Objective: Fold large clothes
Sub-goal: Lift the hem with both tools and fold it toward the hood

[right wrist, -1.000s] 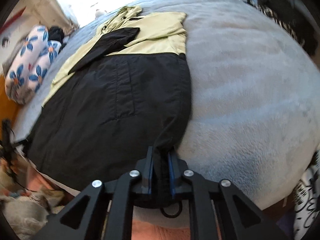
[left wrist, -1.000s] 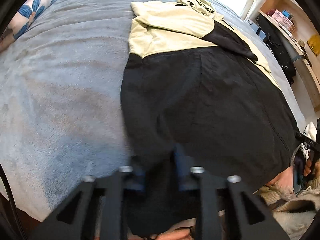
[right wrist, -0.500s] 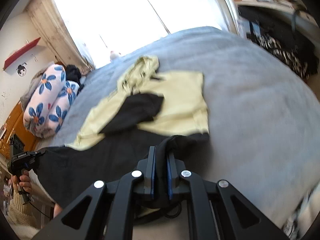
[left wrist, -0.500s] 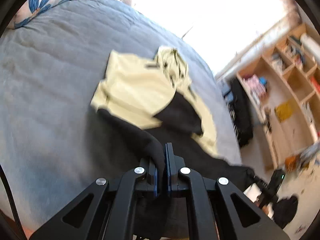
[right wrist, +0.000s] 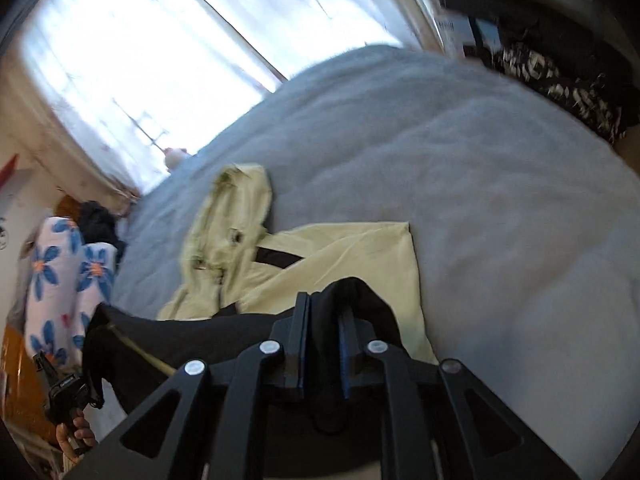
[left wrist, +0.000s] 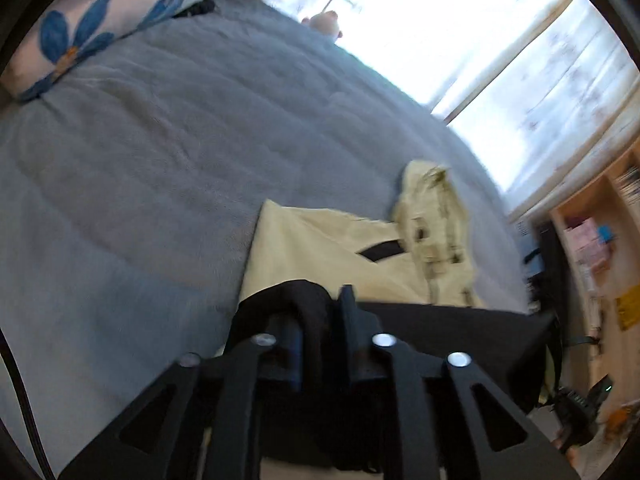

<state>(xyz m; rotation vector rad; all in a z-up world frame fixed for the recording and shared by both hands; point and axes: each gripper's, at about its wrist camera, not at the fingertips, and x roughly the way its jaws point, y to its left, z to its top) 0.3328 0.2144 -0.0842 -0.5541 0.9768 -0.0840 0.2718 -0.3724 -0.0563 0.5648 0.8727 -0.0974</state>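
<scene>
With our left claw [left wrist: 316, 320] just opening around the black hem and our right claw [right wrist: 324, 320] pinching it, the jacket [right wrist: 352, 256], half-folded on the bed [right wrist: 500, 184], could land crooked if one corner drops first.

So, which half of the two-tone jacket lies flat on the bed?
The pale yellow upper half, with the hood, lies flat on the grey blanket; the black lower half is raised off it.
</scene>
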